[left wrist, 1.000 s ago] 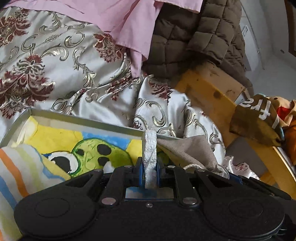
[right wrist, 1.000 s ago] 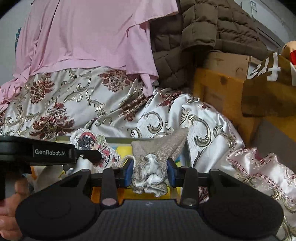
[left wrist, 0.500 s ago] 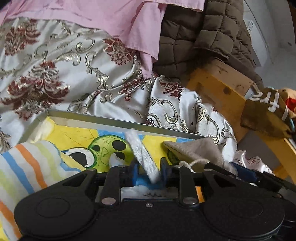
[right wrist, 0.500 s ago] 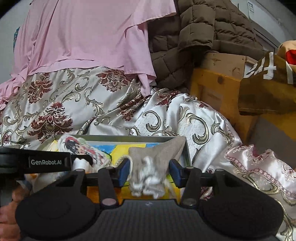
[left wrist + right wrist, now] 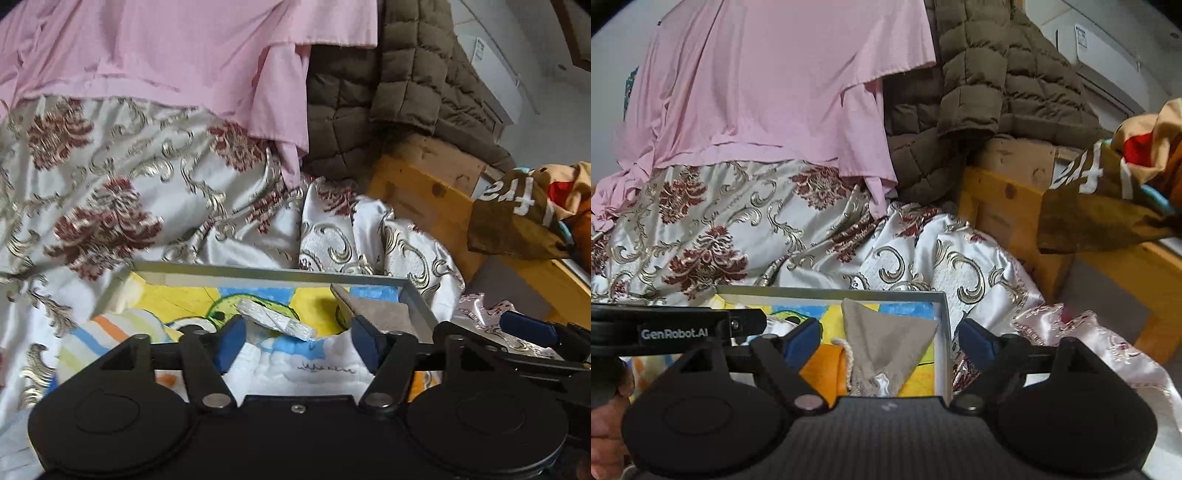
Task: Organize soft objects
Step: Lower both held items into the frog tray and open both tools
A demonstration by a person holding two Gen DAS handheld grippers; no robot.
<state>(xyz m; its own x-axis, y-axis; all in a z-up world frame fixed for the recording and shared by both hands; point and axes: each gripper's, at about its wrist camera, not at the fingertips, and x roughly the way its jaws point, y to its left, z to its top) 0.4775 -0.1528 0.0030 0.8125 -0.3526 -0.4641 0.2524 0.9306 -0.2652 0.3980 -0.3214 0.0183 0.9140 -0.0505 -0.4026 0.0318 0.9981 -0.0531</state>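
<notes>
The right gripper [image 5: 888, 341] is seen spread wide above the grey pouch [image 5: 886, 347], which is laid in the tray [image 5: 943, 332].

A grey drawstring pouch [image 5: 886, 343] lay flat in the right end of the shallow tray [image 5: 943, 339], white cloth showing at its mouth. A small white folded cloth [image 5: 275, 319] rested tilted mid-tray, and a striped cloth [image 5: 110, 332] lay at the left end.

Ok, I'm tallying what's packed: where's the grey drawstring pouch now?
The grey drawstring pouch lies in the shallow metal tray, in its right end, between the open right gripper fingers.
</notes>
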